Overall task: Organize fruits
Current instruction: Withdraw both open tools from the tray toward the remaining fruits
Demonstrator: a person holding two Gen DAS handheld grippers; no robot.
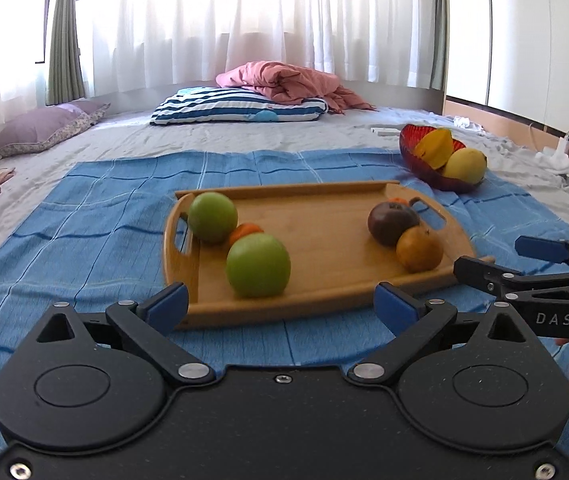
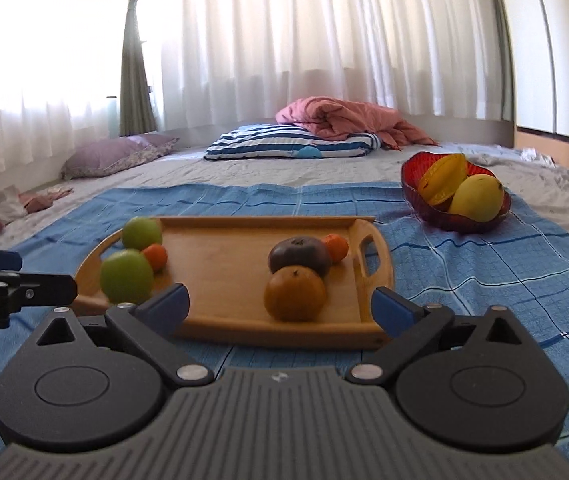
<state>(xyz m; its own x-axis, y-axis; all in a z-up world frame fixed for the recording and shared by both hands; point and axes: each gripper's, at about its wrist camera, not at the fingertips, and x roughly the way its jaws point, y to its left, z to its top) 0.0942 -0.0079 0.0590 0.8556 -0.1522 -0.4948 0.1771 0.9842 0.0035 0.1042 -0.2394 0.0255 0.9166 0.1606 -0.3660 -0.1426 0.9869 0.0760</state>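
A wooden tray (image 1: 324, 216) (image 2: 224, 256) lies on a blue cloth. On its left stand two green apples (image 1: 257, 266) (image 1: 212, 217) with a small orange (image 1: 244, 232) between them. On its right are a dark purple fruit (image 1: 390, 222) (image 2: 298, 258), a brownish orange (image 1: 419, 249) (image 2: 294, 293) and another small orange (image 2: 335, 247). A red bowl (image 1: 416, 160) (image 2: 460, 222) beyond holds a starfruit (image 2: 442, 184) and a yellow mango (image 2: 478, 197). My left gripper (image 1: 280, 306) is open before the near apple. My right gripper (image 2: 280, 306) (image 1: 500, 258) is open before the brownish orange. Neither holds anything.
The blue cloth (image 1: 84, 240) covers a grey mattress. Further back lie a striped pillow (image 1: 240, 108), a pink blanket (image 1: 296, 80) and a purple pillow (image 1: 44, 128). White curtains hang behind. Loose cloths lie at the left and right edges.
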